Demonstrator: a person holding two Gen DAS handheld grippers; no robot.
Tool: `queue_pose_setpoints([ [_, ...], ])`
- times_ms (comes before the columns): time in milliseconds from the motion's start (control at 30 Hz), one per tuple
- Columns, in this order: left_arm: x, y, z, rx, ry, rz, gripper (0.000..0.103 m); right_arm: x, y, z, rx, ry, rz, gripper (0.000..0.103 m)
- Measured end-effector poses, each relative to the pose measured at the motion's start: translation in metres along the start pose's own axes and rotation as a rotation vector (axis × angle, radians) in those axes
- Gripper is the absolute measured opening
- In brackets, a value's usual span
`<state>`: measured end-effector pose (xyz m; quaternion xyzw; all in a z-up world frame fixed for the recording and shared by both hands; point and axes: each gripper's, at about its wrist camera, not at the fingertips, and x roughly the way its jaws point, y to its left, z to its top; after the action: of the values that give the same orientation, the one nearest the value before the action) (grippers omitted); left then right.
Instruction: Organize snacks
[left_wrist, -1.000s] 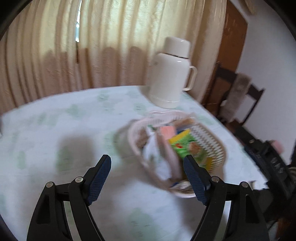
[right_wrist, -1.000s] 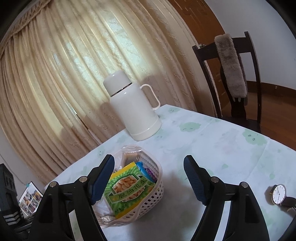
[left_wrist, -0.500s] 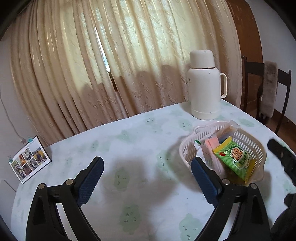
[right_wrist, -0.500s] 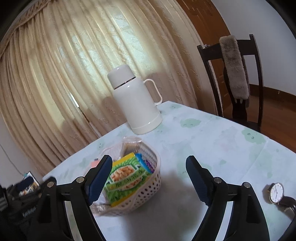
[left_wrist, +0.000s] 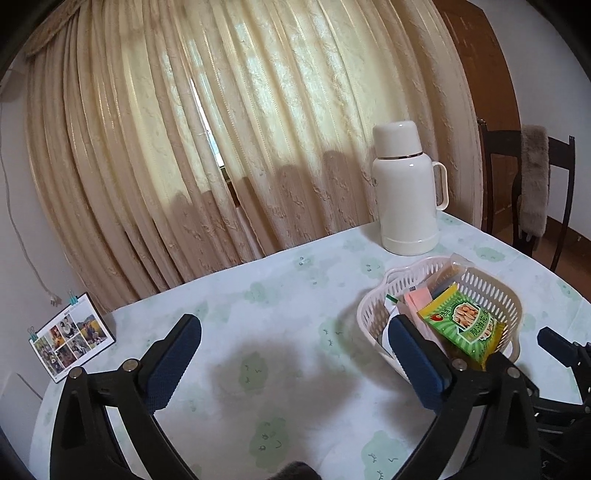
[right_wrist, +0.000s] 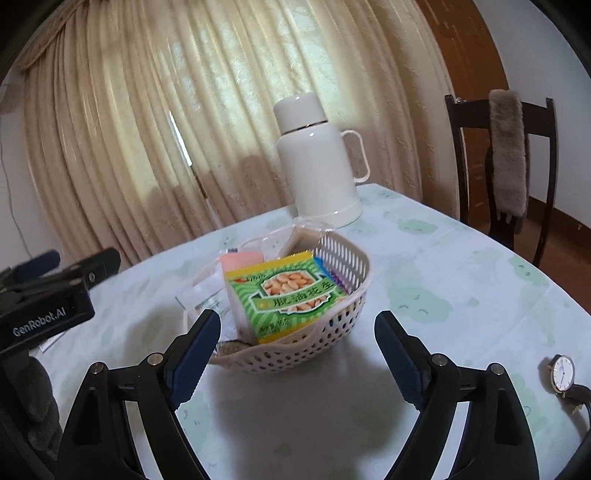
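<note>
A white perforated basket (right_wrist: 332, 332) stands on the bench (right_wrist: 461, 295), toward its far edge and just in front of a white thermos jug (right_wrist: 317, 166). The basket is full of snack packets. The biggest one is a green peanut packet (right_wrist: 288, 295); it leans on its edge, tilted, with the printed face turned toward the right gripper and its long axis running across the basket from side to side. Behind it stands a pink packet (right_wrist: 242, 258), and a clear wrapper (right_wrist: 306, 236) rises at the back of the basket. A white packet (right_wrist: 207, 299) lies at the basket's left side; whether it is inside or over the rim I cannot tell.

The right gripper (right_wrist: 297, 339) hangs just before the near rim of the basket. Its jaws have just been opening, they stand wide and hold nothing. The left gripper (left_wrist: 291, 358) is over bare bench, to the left of the basket; its jaws have just been opening too, very wide, with nothing between them. A wristwatch (right_wrist: 563, 374) lies near the right edge of the bench.
</note>
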<state>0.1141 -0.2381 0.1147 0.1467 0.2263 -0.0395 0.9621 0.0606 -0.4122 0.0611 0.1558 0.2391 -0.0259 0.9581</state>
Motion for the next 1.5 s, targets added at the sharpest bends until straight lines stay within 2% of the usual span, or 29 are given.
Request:
queue_pose_setpoints([
  [533, 0.006, -0.002, -0.004, 0.027, 0.024, 0.027, 0.103, 0.002, 0.018, -0.005, -0.096, 0.002, -0.014, 0.089],
  [1500, 0.006, -0.014, -0.009, 0.083, 0.023, 0.037, 0.103, 0.0, 0.014, -0.001, -0.095, -0.014, -0.045, 0.089],
])
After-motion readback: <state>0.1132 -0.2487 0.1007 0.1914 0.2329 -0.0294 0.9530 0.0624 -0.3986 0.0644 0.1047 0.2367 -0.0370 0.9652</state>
